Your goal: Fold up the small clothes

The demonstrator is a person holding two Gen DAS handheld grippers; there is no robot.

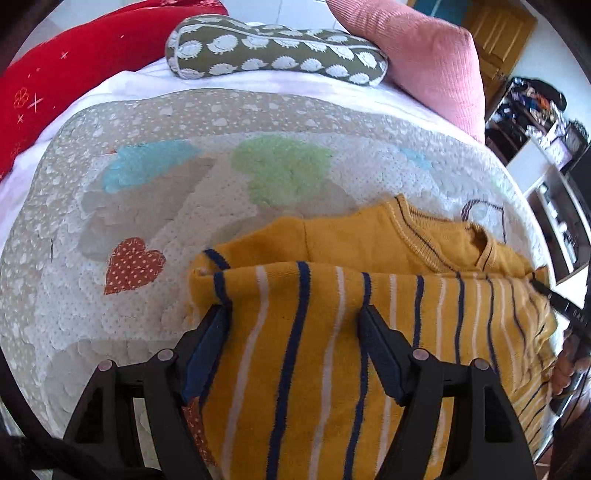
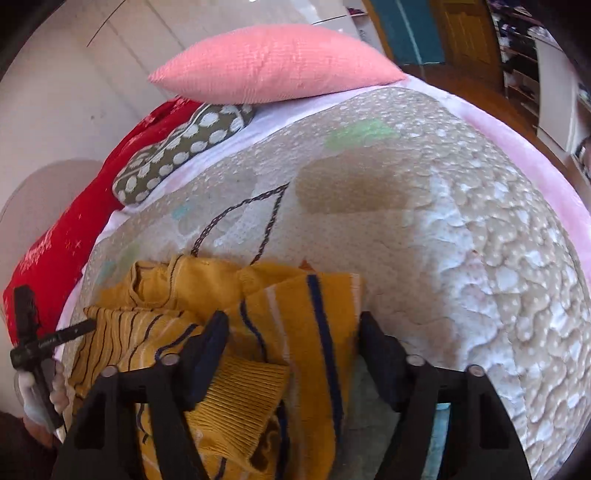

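A small mustard-yellow sweater (image 1: 369, 236) with navy and white stripes lies on a quilted bed cover (image 1: 147, 206). Its striped lower part is folded up over the plain chest, near the collar. My left gripper (image 1: 293, 314) is open, its fingers straddling the striped fold with the cloth lying between them. In the right wrist view the sweater (image 2: 295, 306) lies bunched, with a ribbed cuff near the left finger. My right gripper (image 2: 293, 325) is open over the sweater's right edge.
A red cushion (image 1: 66, 74), an olive hedgehog-print bolster (image 1: 273, 51) and a pink pillow (image 1: 424, 55) line the far side of the bed. Shelves and a wooden door (image 1: 498, 33) stand to the right. The quilt (image 2: 461, 240) stretches to the right of the sweater.
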